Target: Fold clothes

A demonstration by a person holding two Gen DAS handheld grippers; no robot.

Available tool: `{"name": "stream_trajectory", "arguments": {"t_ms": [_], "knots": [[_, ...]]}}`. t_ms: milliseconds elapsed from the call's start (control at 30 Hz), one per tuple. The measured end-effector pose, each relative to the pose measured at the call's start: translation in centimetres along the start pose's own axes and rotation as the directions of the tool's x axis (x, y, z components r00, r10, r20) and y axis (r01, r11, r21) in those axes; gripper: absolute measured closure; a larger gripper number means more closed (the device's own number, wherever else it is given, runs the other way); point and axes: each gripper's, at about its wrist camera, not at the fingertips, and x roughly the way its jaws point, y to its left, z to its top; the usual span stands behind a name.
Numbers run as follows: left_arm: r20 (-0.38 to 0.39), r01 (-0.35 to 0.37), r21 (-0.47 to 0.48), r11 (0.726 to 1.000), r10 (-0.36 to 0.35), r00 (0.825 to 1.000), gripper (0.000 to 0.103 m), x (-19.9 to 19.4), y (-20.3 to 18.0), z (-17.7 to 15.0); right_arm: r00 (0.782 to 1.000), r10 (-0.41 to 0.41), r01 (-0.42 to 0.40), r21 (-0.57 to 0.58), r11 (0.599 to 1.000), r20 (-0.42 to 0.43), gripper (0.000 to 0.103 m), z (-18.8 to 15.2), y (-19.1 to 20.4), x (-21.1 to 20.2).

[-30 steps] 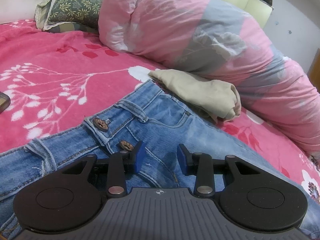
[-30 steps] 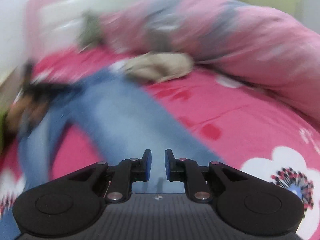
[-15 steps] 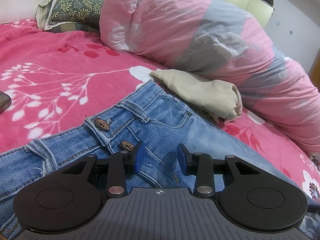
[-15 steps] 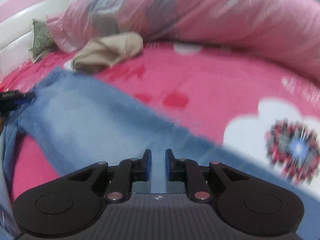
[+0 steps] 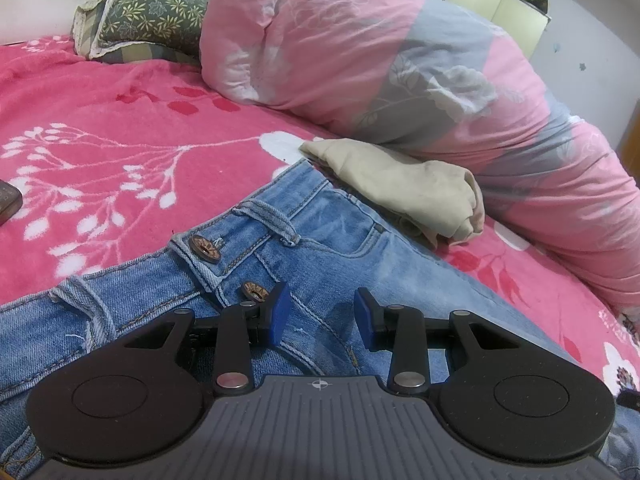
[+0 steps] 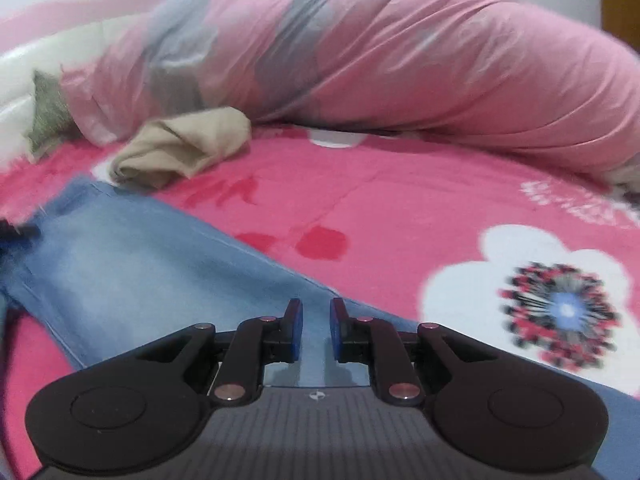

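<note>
Light blue jeans [image 5: 320, 248] lie spread on the pink floral bedspread [image 5: 100, 120], waistband and two brown buttons facing up. My left gripper [image 5: 322, 314] hovers just over the fly, below the lower button, open with a clear gap and nothing between its blue pads. In the right wrist view one jeans leg [image 6: 132, 272] runs diagonally across the bed. My right gripper [image 6: 316, 328] sits low over that leg near its right edge. Its jaws stand only a narrow slit apart, and I see no fabric pinched between them.
A folded beige garment [image 5: 404, 192] lies by the jeans' waistband, also seen as the beige garment [image 6: 180, 148]. A rolled pink-and-grey duvet [image 5: 400, 60] runs along the back. A green patterned cushion [image 5: 148, 4] leans on the headboard. A dark object [image 5: 8, 200] lies at the left edge.
The right gripper has sunk toward the jeans leg and rolled, so its view now shows more bedspread to the right. The left gripper and the jeans have not moved.
</note>
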Motion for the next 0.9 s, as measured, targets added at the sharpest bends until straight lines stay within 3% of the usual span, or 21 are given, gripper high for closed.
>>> {"name": "stream_trajectory", "arguments": {"t_ms": [100,167,233,300,400,533,567,600,633,733,767,833,900], "knots": [[0.0,0.001,-0.001,1.0,-0.001,1.0,0.067,0.0,0.0,0.0,0.989,-0.134,0.138,0.064,0.988,-0.064,0.09,-2.3,-3.5,0.8],[0.001,0.003,-0.003,1.0,-0.003,1.0,0.067,0.0,0.0,0.0,0.988,-0.154,0.156,0.182,0.971,-0.023,0.092,-3.8,-7.7,-0.1],[0.001,0.004,-0.005,1.0,-0.004,1.0,0.067,-0.1,0.1,0.0,0.969,-0.243,0.243,0.282,0.928,-0.034,0.091,-4.9,-11.5,-1.7],[0.001,0.002,-0.002,1.0,-0.002,1.0,0.067,-0.1,0.0,-0.1,0.942,-0.331,0.333,0.298,0.895,-0.058,0.092,-6.7,-14.7,-3.4],[0.001,0.001,0.0,1.0,-0.001,1.0,0.067,0.0,0.0,0.0,0.88,-0.462,0.47,0.332,0.818,-0.106,0.091,-9.0,-19.5,-6.1],[0.001,0.0,0.001,1.0,0.0,1.0,0.067,0.0,0.0,0.0,0.756,-0.621,0.641,0.423,0.64,-0.207,0.09,-11.5,-24.7,-9.3],[0.001,0.0,0.001,1.0,0.0,1.0,0.067,0.0,0.0,0.0,0.736,-0.638,0.66,0.449,0.601,-0.227,0.09,-11.8,-25.1,-9.9],[0.001,0.0,0.0,1.0,0.0,1.0,0.067,0.0,0.0,0.0,0.728,-0.644,0.666,0.461,0.586,-0.233,0.088,-11.6,-24.8,-10.3],[0.001,0.001,0.0,1.0,-0.001,1.0,0.067,0.0,0.0,0.0,0.749,-0.628,0.641,0.472,0.605,-0.212,0.088,-11.2,-23.7,-10.6],[0.002,0.001,0.0,1.0,-0.001,1.0,0.067,-0.1,0.0,-0.1,0.906,-0.422,0.396,0.427,0.813,-0.036,0.088,-8.2,-16.9,-11.1],[0.002,0.001,0.0,1.0,-0.001,1.0,0.067,0.0,0.0,-0.1,0.945,-0.326,0.298,0.378,0.876,0.01,0.088,-7.0,-14.1,-11.0],[0.001,0.002,-0.001,1.0,-0.002,1.0,0.067,0.0,0.0,0.0,0.99,-0.133,0.115,0.261,0.958,0.051,0.088,-4.7,-8.6,-9.7],[0.001,0.005,-0.004,1.0,-0.005,1.0,0.067,0.0,0.0,0.0,0.998,0.035,-0.043,0.132,0.99,0.061,0.089,-3.0,-3.3,-8.0]]}}
